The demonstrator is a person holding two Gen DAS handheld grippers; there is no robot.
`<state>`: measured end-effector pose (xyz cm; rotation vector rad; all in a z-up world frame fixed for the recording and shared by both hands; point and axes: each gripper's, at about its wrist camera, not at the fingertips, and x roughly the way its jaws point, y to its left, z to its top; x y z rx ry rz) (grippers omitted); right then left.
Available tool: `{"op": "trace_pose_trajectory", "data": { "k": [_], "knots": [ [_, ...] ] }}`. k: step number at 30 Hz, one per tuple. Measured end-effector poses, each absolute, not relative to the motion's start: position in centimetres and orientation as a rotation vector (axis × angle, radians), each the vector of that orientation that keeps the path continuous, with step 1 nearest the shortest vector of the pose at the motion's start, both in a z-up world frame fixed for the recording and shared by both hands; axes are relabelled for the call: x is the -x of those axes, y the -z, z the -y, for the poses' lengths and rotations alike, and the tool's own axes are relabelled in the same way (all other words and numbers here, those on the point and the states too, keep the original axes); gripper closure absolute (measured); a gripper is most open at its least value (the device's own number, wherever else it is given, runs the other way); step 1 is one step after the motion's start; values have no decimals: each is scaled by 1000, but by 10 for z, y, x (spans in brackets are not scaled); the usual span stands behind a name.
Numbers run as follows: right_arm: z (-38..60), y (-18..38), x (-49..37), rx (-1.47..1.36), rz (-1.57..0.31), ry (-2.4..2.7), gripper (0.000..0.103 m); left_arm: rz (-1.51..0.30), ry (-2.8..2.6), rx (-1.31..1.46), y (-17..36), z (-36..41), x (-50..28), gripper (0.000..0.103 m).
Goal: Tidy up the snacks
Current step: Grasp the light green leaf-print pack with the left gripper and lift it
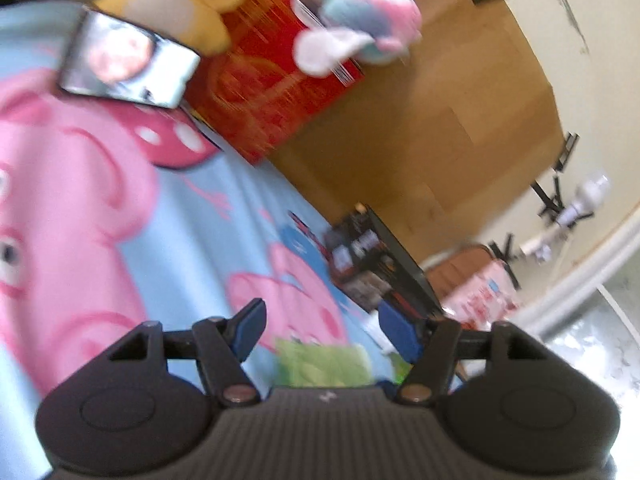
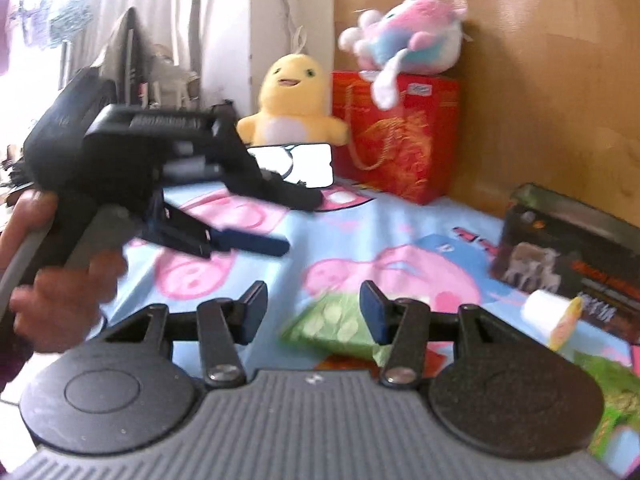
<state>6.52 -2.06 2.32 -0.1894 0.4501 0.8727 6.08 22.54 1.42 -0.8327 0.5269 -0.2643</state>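
Left gripper (image 1: 324, 330): jaws apart, empty (blurred)
Right gripper (image 2: 314, 308): jaws apart, empty
Green packet (image 2: 336, 324): lying on blanket (image 2: 400, 224)

Ahead of your right gripper (image 2: 314, 306) lies a green snack packet (image 2: 336, 326) with pale spots. Beneath it, the blanket (image 2: 360, 236) is light blue with pink cartoon pigs. Beyond stands a red box (image 2: 400, 136) with gold patterning.

Yellow plush chick (image 2: 295, 100), pink-blue plush (image 2: 404, 36) atop red gift box (image 2: 400, 136), phone (image 2: 298, 164), cartoon-pig blanket (image 2: 360, 236)
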Motion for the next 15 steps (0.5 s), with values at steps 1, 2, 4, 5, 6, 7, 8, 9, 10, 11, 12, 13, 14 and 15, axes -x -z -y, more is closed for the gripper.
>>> {"op": "trace_pose_trajectory", "data": {
  "k": [1, 2, 4, 5, 6, 7, 8, 9, 10, 11, 12, 13, 14, 15],
  "knots": [
    [23, -21, -64, 186, -462, -870, 49, -525, 249, 830, -14, -230, -60, 40],
    [25, -20, -65, 180, -477, -866, 49, -522, 239, 830, -14, -232, -59, 40],
    [32, -19, -68, 159, -504, -857, 49, -514, 231, 838, -13, -237, -59, 40],
    [36, -19, -70, 152, -511, -847, 49, -511, 233, 843, -13, -237, -59, 40],
    [40, -20, -72, 146, -517, -838, 49, -512, 236, 844, -13, -236, -59, 40],
    [44, -22, -75, 134, -520, -832, 49, -517, 244, 839, -13, -233, -60, 40],
    [48, -23, -76, 121, -520, -826, 49, -527, 256, 828, -12, -228, -61, 40],
    [47, -23, -70, 109, -517, -814, 49, -538, 270, 816, -12, -224, -60, 40],
    [52, -24, -69, 98, -514, -808, 49, -550, 285, 808, -11, -219, -61, 40],
    [55, -24, -71, 83, -516, -802, 49, -563, 305, 801, -9, -214, -63, 39],
    [59, -24, -74, 63, -523, -793, 49, -576, 319, 793, -7, -208, -65, 38],
    [61, -23, -78, 45, -529, -779, 49, -587, 322, 785, -5, -203, -67, 36],
    [63, -22, -81, 29, -534, -765, 49, -599, 323, 780, -2, -199, -69, 35],
    [64, -20, -84, 18, -543, -755, 49, -606, 331, 779, -1, -195, -70, 35]
  ]
}}
